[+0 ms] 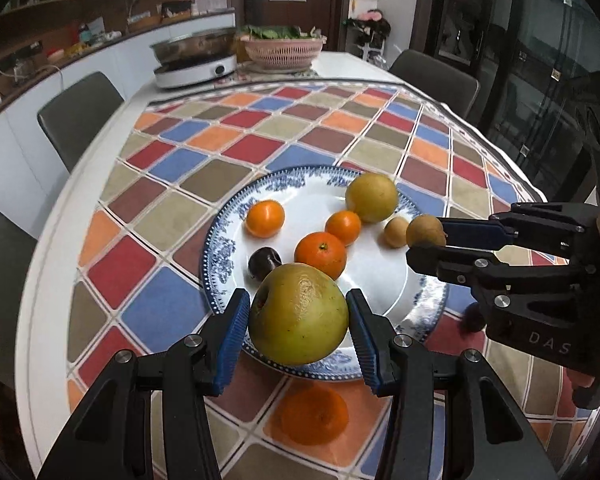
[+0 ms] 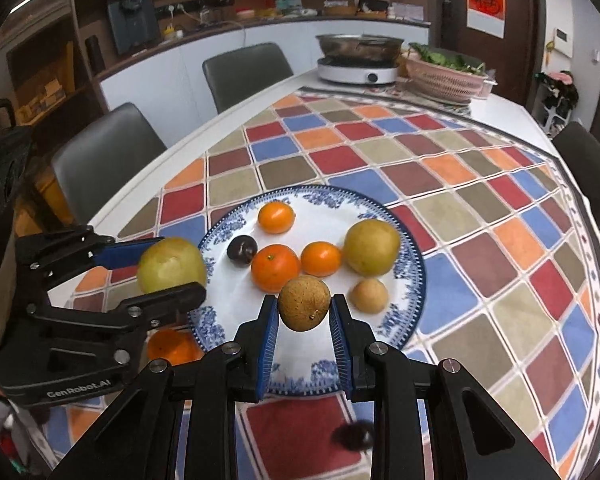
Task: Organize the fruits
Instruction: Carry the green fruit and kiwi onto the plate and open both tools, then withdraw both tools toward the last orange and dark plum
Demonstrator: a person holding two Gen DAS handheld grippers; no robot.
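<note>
My left gripper is clamped on a big yellow-green pear, holding it above the near rim of the blue-and-white plate. My right gripper is clenched on a small brown fruit, also over the plate's near side. On the plate I count six fruits: three oranges, one second pear at the far right, one small tan fruit beside it, and one dark plum touching the nearest orange. One more orange lies on the checkered tablecloth just below the plate, and one dark fruit, blurred, sits on the cloth near my right gripper.
</note>
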